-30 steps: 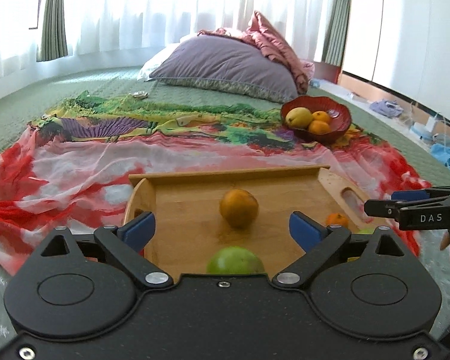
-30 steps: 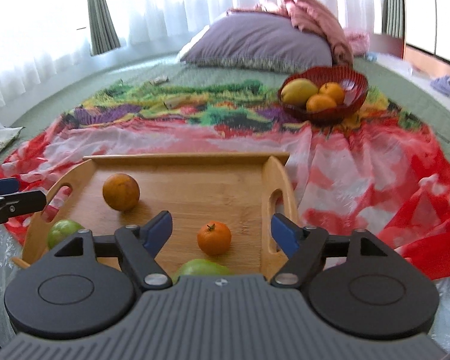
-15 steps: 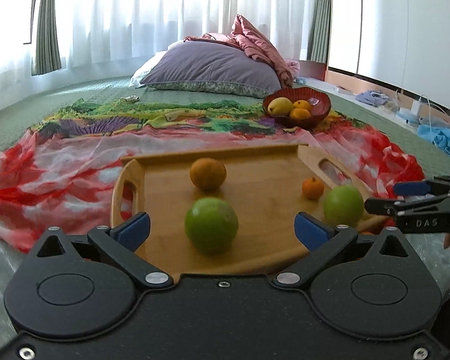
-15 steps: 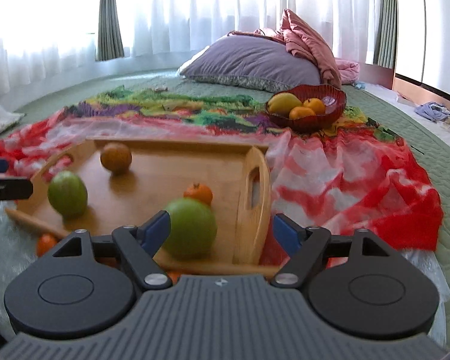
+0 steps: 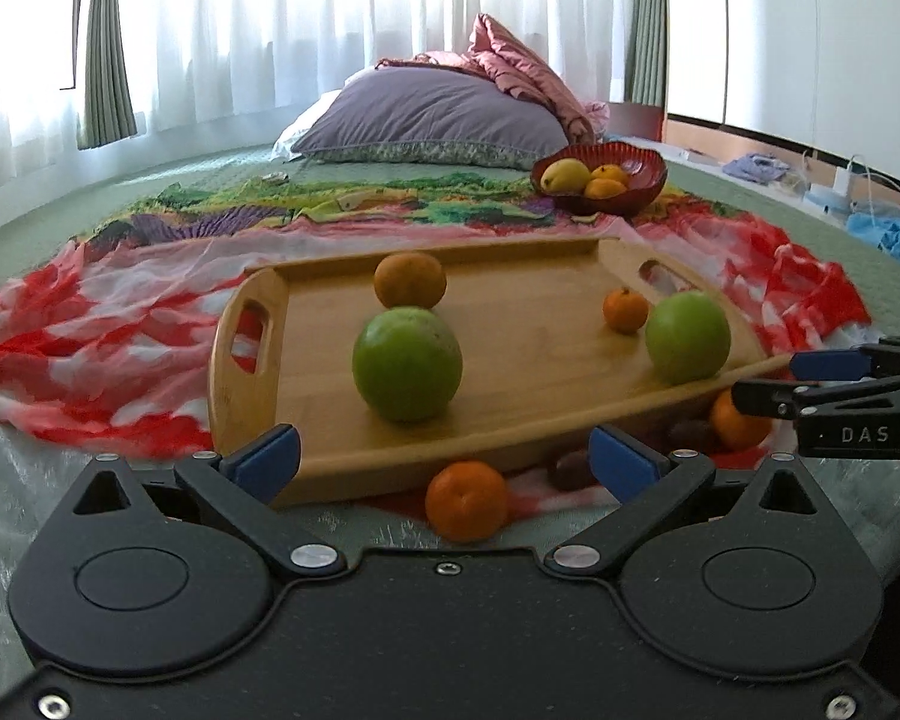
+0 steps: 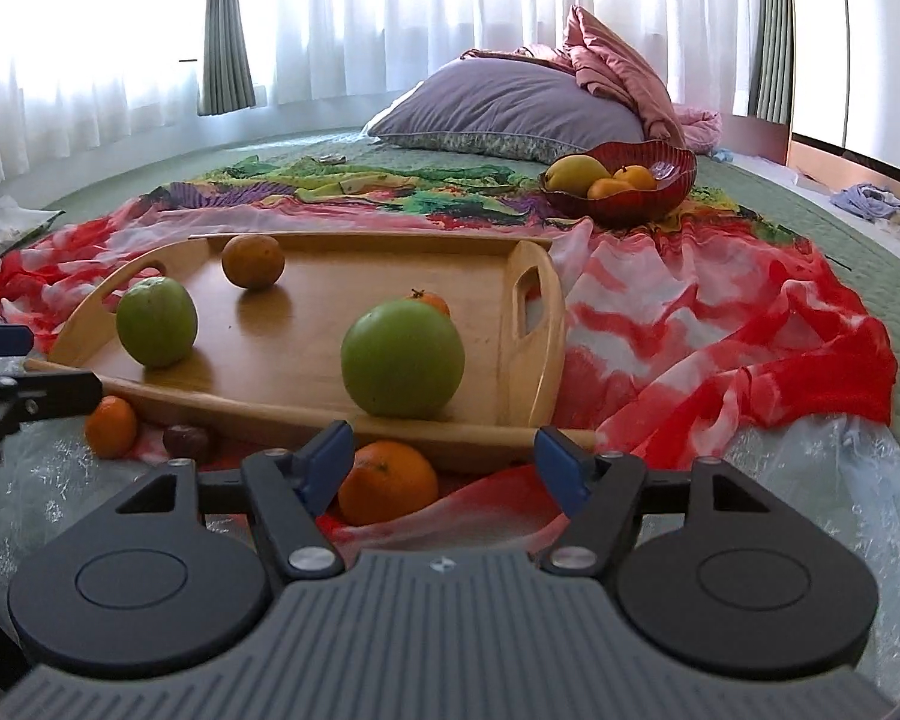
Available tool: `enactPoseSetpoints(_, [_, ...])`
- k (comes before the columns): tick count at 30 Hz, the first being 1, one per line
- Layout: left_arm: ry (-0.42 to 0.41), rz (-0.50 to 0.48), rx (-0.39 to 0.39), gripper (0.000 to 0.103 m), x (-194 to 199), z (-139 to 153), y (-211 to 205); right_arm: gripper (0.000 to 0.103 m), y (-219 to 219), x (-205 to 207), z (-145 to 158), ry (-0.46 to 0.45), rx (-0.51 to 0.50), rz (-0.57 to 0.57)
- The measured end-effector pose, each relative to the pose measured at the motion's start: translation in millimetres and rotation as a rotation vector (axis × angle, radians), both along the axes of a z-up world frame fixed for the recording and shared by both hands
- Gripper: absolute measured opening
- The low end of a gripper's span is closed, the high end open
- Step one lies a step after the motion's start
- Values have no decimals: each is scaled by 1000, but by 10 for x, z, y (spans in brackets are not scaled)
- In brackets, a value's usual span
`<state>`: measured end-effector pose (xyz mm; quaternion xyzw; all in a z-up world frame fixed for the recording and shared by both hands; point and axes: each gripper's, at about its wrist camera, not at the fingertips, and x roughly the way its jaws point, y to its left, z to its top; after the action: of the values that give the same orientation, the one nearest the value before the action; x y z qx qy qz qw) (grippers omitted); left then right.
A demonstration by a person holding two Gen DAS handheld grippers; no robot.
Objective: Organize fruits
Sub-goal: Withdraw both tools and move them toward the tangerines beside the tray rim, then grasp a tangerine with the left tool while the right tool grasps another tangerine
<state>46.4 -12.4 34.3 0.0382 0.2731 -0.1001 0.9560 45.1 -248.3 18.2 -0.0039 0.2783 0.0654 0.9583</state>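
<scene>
The only readable text is the word "DAS", printed in pale capital letters on the black body of the right gripper (image 5: 834, 387), which shows at the right edge of the left wrist view. The lettering sits on the flat side face just behind the blue-tipped fingers (image 5: 822, 364). In the right wrist view, a small pale emblem marks the top middle of the grey ribbed housing (image 6: 444, 630) of the same gripper, but it is too small to read. No other letters, numbers, brands or signs can be made out in either view.
</scene>
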Motion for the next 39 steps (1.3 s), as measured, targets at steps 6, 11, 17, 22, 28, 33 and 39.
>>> enactPoseSetpoints(6, [20,13,-29,99,-3,-81,2,78,43,-94,-59,-27,12,-8])
enactPoseSetpoints(11, [21,-3,-25,85,-41,-115,-37,71,101,-120,-81,-39,0,-3])
enactPoseSetpoints(17, [18,-20,-6,70,-64,-130,-102,64,131,-112,-88,-34,3,0])
enactPoseSetpoints(22, [30,-18,-23,60,-62,-139,-94,55,137,-113,-84,-35,-4,5])
enactPoseSetpoints(28, [71,-19,-53,46,-17,-171,-81,51,179,-117,-81,-40,-24,16])
enactPoseSetpoints(33, [71,-17,-51,45,-16,-191,-82,50,245,-125,-93,-47,-62,29])
enactPoseSetpoints(39, [75,-14,-56,45,-16,-205,-91,48,269,-125,-129,-28,-62,30])
